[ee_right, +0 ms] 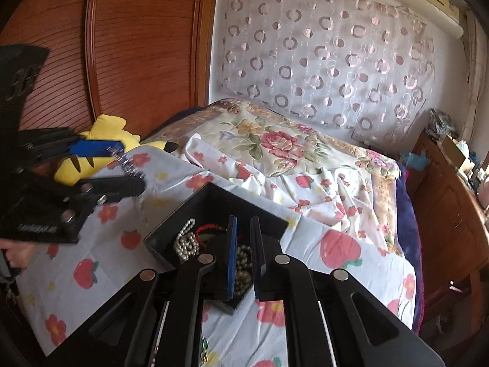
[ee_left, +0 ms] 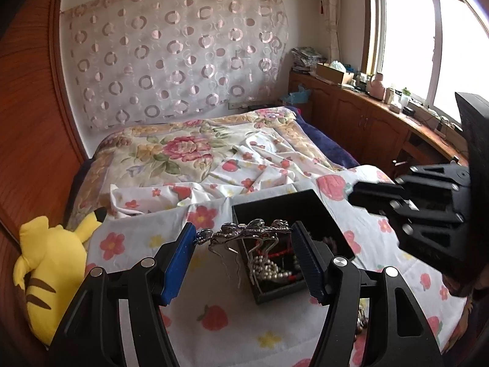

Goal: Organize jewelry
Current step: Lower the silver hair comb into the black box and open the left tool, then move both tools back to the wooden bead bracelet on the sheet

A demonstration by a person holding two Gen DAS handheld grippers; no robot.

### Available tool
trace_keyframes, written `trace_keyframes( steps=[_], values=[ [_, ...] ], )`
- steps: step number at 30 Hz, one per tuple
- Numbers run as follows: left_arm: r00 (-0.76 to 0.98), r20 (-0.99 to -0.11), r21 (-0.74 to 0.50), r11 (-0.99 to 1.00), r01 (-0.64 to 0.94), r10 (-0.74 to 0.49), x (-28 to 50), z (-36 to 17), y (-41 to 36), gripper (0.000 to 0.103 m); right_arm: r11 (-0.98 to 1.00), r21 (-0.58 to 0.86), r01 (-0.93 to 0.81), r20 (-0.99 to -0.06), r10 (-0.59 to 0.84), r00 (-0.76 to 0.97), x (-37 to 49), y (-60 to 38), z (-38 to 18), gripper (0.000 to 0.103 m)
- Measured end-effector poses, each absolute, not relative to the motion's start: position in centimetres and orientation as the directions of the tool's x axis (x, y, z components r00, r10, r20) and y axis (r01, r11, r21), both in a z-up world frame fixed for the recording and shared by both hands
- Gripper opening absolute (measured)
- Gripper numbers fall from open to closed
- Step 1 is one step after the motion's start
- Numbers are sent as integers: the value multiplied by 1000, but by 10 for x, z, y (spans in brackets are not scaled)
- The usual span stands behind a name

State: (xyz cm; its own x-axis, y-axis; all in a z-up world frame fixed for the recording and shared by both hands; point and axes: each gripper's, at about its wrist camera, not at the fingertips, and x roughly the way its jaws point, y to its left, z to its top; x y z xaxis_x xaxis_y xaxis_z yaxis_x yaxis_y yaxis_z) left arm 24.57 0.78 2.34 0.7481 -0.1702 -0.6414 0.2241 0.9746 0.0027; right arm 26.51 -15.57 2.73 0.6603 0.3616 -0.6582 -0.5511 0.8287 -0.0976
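- Right now the left gripper [ee_left: 243, 235] has its jaws pinching a silver hair comb [ee_left: 241, 229] crosswise, blue pads on both ends of the ornament.
- Comb's decorative top spans between the two pads; wavy prongs hang down, tips above the near-left part of the black jewelry box [ee_left: 318, 205].
- Comb is held up, partly over the box's left rim, partly over the floral sheet [ee_left: 214, 305].
- From the right wrist view the same left gripper [ee_right: 128, 165] sits at far left, with the sparkly comb [ee_right: 126, 165] between the blue pad and the black finger.
- Black jewelry box [ee_right: 214, 202] is open, resting on the sheet on the bed, near centre in both views.
- Inside the box: pearl strand [ee_right: 185, 240], red cord [ee_right: 211, 227], darker bead strand [ee_right: 243, 266], all tangled together.
- Right gripper [ee_right: 243, 260] hovers over the near-right part of the box, jaws narrow with a small gap; beads visible through the gap, can't tell if anything is touched or gripped.
- In the left wrist view the right gripper [ee_left: 366, 192] is at the right, just beyond the box's right rim; the jaws' state isn't readable from there.
- Yellow plush toy [ee_left: 58, 272] lies at the bed's left edge against the wooden wardrobe [ee_left: 27, 153].
- Rumpled floral quilt [ee_left: 183, 150] on the far part of the bed.
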Motion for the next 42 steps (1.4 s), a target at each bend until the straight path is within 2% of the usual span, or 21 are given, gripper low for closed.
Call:
trace_keyframes(
  steps=[11, 23, 25, 29, 31, 42],
  values=[
    [741, -654, 4, 979, 206, -153, 273, 15, -10, 61, 821, -92, -563, -655, 376, 656, 223, -188, 4, 10],
    [702, -696, 19, 973, 231, -153, 282, -14, -36, 62, 843, -25, -537, -674, 383, 632, 193, -214, -42, 10],
    [703, -695, 25, 972, 232, -150, 279, -15, -37, 68, 847, -9, -531, -674, 387, 629, 190, -218, -46, 10],
    [720, -678, 31, 972, 235, -152, 267, -11, -35, 70, 849, 19, -528, -671, 402, 623, 183, -220, -48, 10],
    [730, -665, 30, 972, 235, -156, 255, -10, -33, 75, 850, 35, -525, -668, 411, 621, 179, -222, -47, 10],
    [747, -631, -19, 967, 254, -209, 177, -22, -14, 76, 856, 73, -512, -674, 421, 607, 144, -232, -61, 10]
  ],
)
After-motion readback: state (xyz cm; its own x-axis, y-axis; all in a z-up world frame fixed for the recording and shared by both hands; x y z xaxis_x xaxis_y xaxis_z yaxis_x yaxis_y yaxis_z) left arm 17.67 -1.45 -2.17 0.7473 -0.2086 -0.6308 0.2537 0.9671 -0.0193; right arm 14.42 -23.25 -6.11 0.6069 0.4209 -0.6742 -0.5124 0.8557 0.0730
